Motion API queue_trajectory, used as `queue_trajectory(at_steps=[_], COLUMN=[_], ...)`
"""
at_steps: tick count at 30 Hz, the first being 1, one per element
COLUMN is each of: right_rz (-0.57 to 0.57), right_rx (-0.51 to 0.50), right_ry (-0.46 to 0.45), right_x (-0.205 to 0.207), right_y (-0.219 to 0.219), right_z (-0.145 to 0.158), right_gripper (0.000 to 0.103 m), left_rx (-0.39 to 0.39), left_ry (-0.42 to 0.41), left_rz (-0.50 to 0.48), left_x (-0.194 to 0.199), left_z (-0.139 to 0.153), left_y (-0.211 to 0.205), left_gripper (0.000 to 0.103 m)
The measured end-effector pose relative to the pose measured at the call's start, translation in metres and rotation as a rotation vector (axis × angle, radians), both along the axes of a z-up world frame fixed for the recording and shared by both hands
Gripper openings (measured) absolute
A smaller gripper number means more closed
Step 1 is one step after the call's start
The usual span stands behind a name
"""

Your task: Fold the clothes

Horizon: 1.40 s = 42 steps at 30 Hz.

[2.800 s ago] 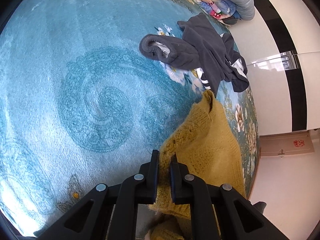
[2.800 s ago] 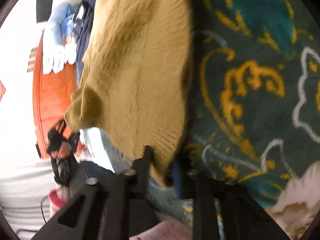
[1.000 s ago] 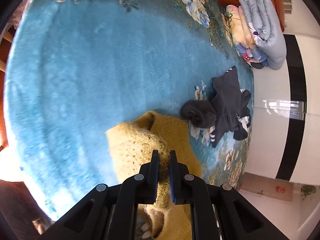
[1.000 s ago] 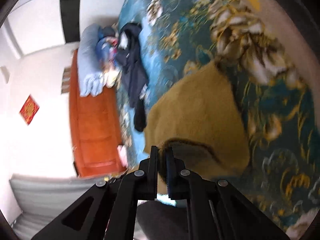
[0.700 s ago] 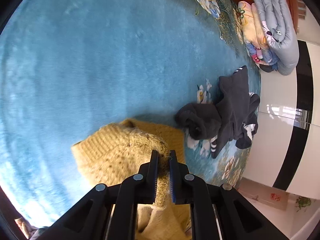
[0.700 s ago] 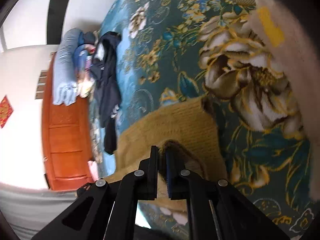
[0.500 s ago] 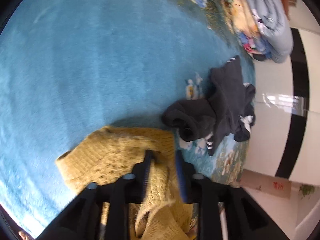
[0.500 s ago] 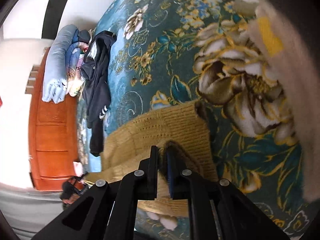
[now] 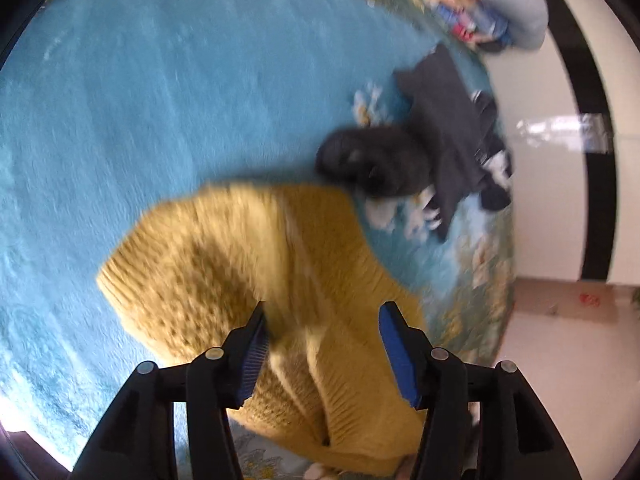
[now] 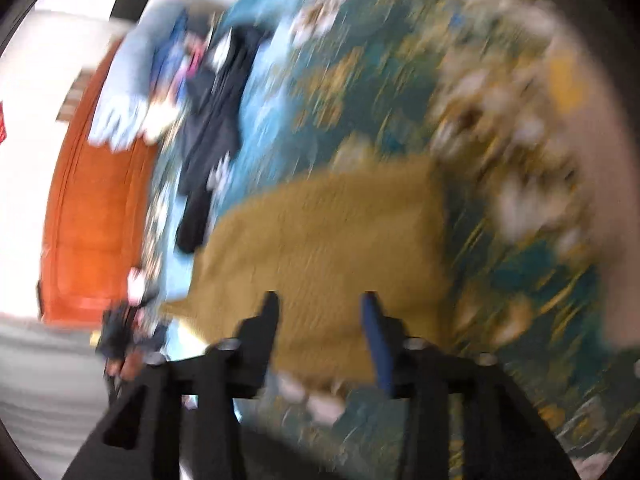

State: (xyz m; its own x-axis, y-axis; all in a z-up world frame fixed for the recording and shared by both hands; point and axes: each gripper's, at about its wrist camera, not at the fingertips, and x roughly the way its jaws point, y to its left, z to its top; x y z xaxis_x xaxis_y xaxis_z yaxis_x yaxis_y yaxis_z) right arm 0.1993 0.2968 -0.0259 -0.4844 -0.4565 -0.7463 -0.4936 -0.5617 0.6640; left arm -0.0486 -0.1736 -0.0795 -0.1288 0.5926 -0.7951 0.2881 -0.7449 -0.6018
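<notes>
Left wrist view: the left gripper (image 9: 322,314) has its jaws spread wide, gripping nothing, above the yellow knit sweater (image 9: 256,264), which lies bunched in 2 overlapping layers on the blue blanket (image 9: 140,92). Only this view shows the ribbed hem at the sweater's left edge and the blanket's plain blue centre. A dark grey garment (image 9: 432,148) lies crumpled just beyond the sweater, with folded quilts (image 9: 500,4) further off near the white wall (image 9: 552,160).

Right wrist view, heavily blurred: the right gripper (image 10: 320,300) likewise has its jaws apart and empty over the sweater (image 10: 328,232), seen here as 1 flat slab. Only this view shows the orange headboard (image 10: 96,208), the blanket's (image 10: 500,160) floral border and a dark object (image 10: 120,332) low at left, too smeared to identify. The dark garment (image 10: 216,120) and quilts (image 10: 132,92) appear at upper left.

Change from 0.5 s earlier: both pairs of jaws, then pinched on folds of the sweater, have let go, and the sweater now rests on the blanket
</notes>
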Motion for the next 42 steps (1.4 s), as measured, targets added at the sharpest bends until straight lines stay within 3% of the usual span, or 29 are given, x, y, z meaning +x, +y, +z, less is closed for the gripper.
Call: queue_trajectory(at_steps=[5,8,9,10,12,13,15,18,24,31,34,37,38,40,42], right_rz=[0.006,-0.068,-0.088,-0.096,-0.108,-0.114,-0.124,-0.153,-0.219,-0.274,-0.265,-0.256,-0.254,-0.251,-0.242], right_rx=[-0.123,-0.146,-0.160,-0.167,-0.172,-0.180,-0.201,-0.217,-0.233,-0.228,-0.201,-0.162,-0.148,-0.117,-0.085], right_ry=[-0.054,-0.041,-0.033,-0.033,-0.035,-0.026,-0.005,0.042,0.112,0.052,0.045,0.059,0.071,0.097,0.122], right_x=[-0.009,-0.014,-0.015,-0.017,-0.021,-0.023,-0.027,-0.036,-0.070,-0.101,-0.108,-0.110,-0.111,-0.112,-0.110], right_y=[-0.033,-0.032,-0.031,-0.031,-0.029,-0.028,-0.025,-0.013,0.017,0.035,0.035,0.037,0.038,0.039,0.041], right_z=[-0.047,-0.060,-0.062,-0.064,-0.065,-0.064,-0.061,-0.053,-0.039,-0.061,-0.066,-0.060,-0.056,-0.047,-0.035], right_gripper=[0.048,0.048,0.048,0.047,0.030,0.015,0.013,0.012,0.011,0.014,0.017,0.024,0.032,0.040,0.040], left_rx=[-0.009,-0.008,-0.007,-0.007,-0.014,-0.015,-0.012,0.009,0.012,0.099,0.117,0.102,0.090,0.045,-0.011], left_ry=[-0.035,-0.019,-0.010,-0.002,0.002,0.003,0.007,0.021,0.032,0.021,0.060,0.107,0.122,0.148,0.160], left_rz=[-0.017,0.000,0.001,0.003,-0.002,-0.004,-0.005,-0.009,-0.026,0.036,0.027,0.035,0.041,0.050,0.053], left_x=[0.016,0.018,0.017,0.016,0.013,0.010,0.004,-0.006,-0.034,-0.049,-0.049,-0.046,-0.045,-0.040,-0.032], left_z=[-0.017,-0.016,-0.015,-0.013,-0.012,-0.012,-0.010,-0.007,-0.003,-0.010,0.000,0.013,0.017,0.022,0.025], left_y=[0.012,0.011,0.011,0.011,0.012,0.013,0.014,0.021,0.041,0.042,0.036,0.019,0.012,-0.005,-0.022], left_gripper=[0.059,0.055,0.052,0.040,0.026,0.020,0.013,0.013,0.013,0.048,0.053,0.056,0.058,0.059,0.059])
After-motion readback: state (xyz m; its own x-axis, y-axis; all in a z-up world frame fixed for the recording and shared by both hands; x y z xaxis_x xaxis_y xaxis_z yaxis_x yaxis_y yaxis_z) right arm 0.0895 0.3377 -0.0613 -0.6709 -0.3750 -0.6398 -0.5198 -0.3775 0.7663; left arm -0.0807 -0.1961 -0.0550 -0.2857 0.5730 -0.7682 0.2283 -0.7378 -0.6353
